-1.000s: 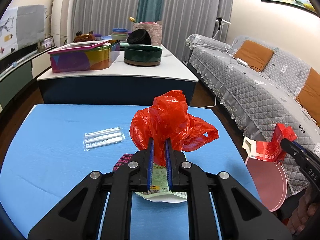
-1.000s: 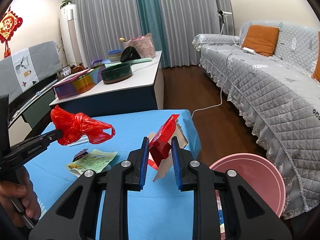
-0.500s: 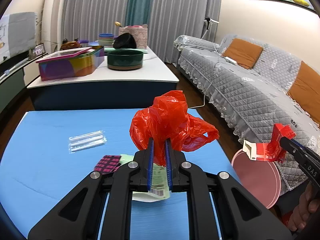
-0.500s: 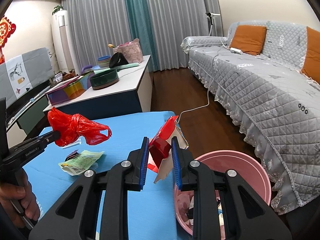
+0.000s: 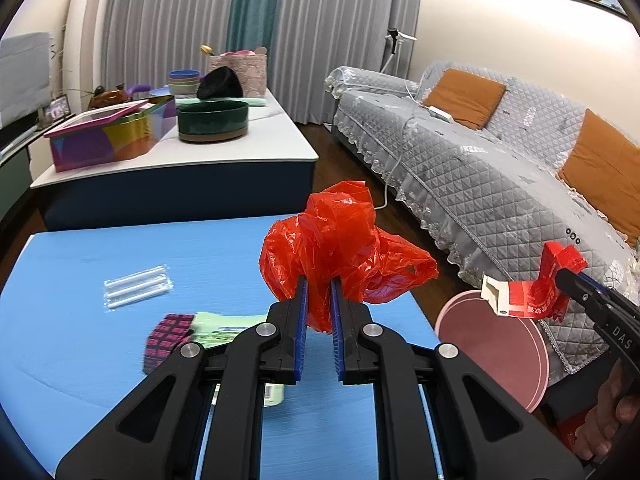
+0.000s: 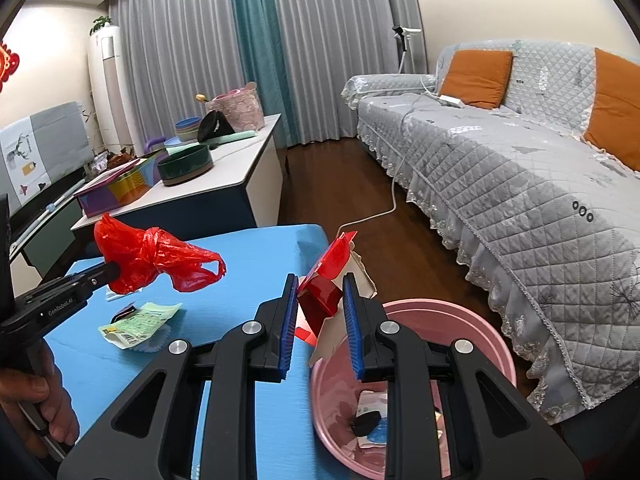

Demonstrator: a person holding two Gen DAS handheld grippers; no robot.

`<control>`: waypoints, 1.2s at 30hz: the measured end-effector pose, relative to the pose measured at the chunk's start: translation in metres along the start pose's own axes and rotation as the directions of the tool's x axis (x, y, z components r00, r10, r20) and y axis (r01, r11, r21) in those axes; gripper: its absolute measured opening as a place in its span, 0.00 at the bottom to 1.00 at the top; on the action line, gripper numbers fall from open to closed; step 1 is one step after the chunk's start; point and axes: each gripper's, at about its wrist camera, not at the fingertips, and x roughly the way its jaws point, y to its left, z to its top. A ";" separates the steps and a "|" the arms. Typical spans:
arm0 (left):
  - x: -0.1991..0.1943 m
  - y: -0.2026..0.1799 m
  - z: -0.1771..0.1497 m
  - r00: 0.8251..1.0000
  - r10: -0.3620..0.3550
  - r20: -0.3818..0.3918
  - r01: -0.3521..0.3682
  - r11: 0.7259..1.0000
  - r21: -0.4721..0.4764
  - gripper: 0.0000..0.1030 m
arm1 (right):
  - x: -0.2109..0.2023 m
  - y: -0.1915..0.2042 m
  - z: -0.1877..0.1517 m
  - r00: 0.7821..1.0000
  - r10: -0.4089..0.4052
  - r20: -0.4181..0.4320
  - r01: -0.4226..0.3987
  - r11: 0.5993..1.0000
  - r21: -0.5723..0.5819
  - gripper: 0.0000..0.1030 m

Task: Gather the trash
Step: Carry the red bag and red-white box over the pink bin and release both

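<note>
Grey quilted sofa (image 6: 520, 168), grey curtains (image 6: 320, 40), wood floor (image 6: 340, 184)

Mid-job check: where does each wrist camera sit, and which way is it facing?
Left wrist: on the left hand-held gripper, looking past its red plastic bag across the blue table; the other hand shows.
Right wrist: on the right hand-held gripper, clamping a red carton above the pink bin.
Shared: bag, carton, bin, sofa.

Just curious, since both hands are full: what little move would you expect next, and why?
Probably the right gripper carries the crushed red carton a little further over the pink bin and lets go. The carton hangs by the rim, only partly over the opening, and trash already lies inside.
</note>
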 end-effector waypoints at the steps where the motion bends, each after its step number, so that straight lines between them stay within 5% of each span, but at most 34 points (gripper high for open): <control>1: 0.001 -0.003 0.000 1.000 -0.003 -0.002 0.003 1.000 0.002 0.10 | -0.002 -0.003 0.000 1.000 -0.007 0.003 0.007 1.000 0.000 0.22; 36: 0.027 -0.111 -0.031 0.987 -0.142 -0.080 0.155 0.970 0.188 0.10 | -0.023 -0.103 -0.009 0.986 -0.164 0.000 0.162 0.977 0.141 0.22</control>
